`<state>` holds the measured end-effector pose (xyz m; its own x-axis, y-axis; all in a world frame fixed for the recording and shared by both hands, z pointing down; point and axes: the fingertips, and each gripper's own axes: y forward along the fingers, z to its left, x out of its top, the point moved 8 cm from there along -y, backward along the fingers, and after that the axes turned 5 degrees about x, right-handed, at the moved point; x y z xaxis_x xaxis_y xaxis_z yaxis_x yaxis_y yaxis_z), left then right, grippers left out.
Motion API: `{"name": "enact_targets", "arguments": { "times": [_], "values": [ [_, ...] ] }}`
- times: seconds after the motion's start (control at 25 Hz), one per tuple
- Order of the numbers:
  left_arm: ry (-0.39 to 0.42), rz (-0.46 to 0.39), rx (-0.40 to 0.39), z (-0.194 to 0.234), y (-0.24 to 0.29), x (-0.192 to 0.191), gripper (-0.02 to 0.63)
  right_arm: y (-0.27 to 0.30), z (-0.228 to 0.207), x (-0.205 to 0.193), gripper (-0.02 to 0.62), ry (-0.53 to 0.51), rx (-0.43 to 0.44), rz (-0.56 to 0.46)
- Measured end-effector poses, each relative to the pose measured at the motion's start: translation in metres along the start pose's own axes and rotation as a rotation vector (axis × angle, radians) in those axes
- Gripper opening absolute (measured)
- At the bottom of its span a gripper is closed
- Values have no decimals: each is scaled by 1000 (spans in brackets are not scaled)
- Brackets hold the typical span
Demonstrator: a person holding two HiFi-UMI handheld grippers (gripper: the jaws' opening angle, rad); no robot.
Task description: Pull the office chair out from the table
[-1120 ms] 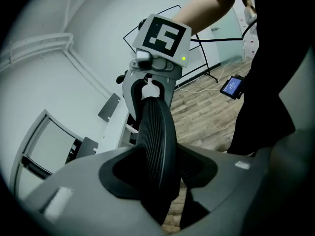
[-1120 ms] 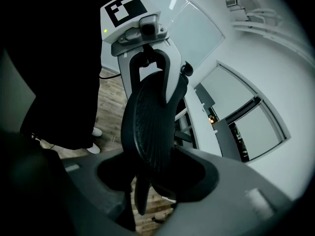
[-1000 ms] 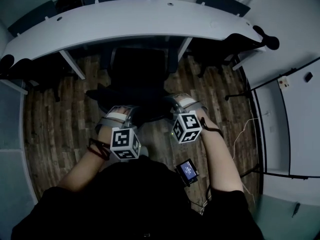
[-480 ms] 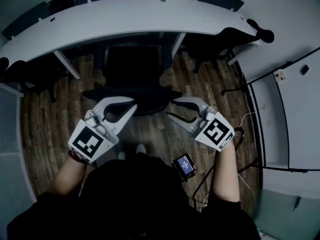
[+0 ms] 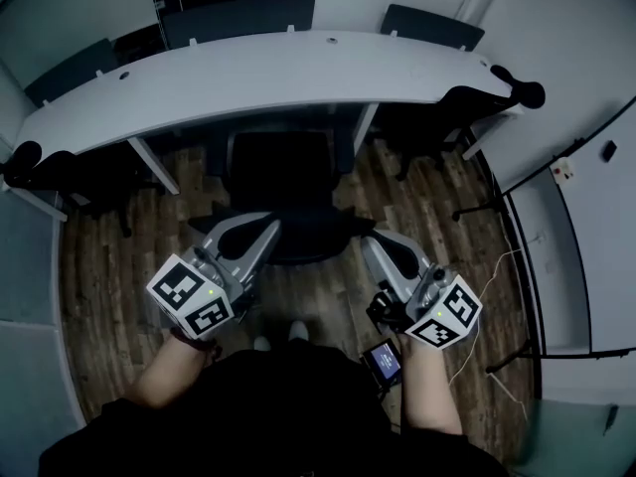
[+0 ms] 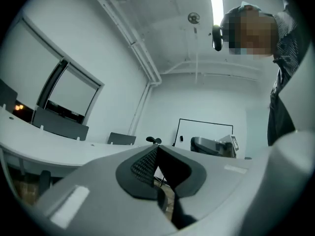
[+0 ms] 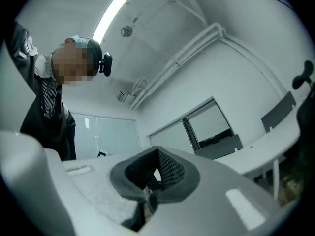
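Note:
A black office chair (image 5: 283,182) stands at the curved white table (image 5: 268,73), its back at the table's edge and its seat out over the wood floor. My left gripper (image 5: 262,231) hangs level just left of the seat's near edge, off the chair. My right gripper (image 5: 378,248) hangs to the right of the seat, also off it. Both have just closed their jaws on nothing. In the left gripper view the left gripper (image 6: 156,149) has its pads together and looks across the table (image 6: 49,149). The right gripper view shows the same of my right gripper (image 7: 157,152).
Dark chairs (image 5: 238,13) line the table's far side, and others stand at its left end (image 5: 45,162) and right end (image 5: 497,82). A small device with a lit screen (image 5: 386,361) hangs at the person's waist. Cables (image 5: 497,276) trail on the floor by the right-hand partition.
Both grippers have risen from low beside the chair seat and rolled over. The right one's jaws, open half a second ago, are now together. The chair has not visibly moved.

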<state>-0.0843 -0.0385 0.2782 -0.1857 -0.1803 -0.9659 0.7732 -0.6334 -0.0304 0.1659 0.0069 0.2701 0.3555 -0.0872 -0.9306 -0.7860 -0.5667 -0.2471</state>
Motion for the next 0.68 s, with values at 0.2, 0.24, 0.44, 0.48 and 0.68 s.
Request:
{"name": "enact_targets", "arguments": {
  "times": [0.2, 0.24, 0.44, 0.48, 0.68],
  "values": [
    [53, 18, -17, -6, -6, -2, 5, 12, 5, -4, 0, -2, 31, 5],
    [70, 24, -14, -5, -8, -2, 5, 14, 4, -5, 0, -6, 33, 11],
    [181, 43, 0, -4, -16, 0, 5, 18, 3, -8, 0, -17, 36, 32],
    [188, 42, -2, -5, -17, 2, 5, 19, 3, -7, 0, -17, 39, 34],
    [224, 41, -19, -7, -18, 4, 5, 33, 0, -9, 0, -20, 61, 45]
  ]
}}
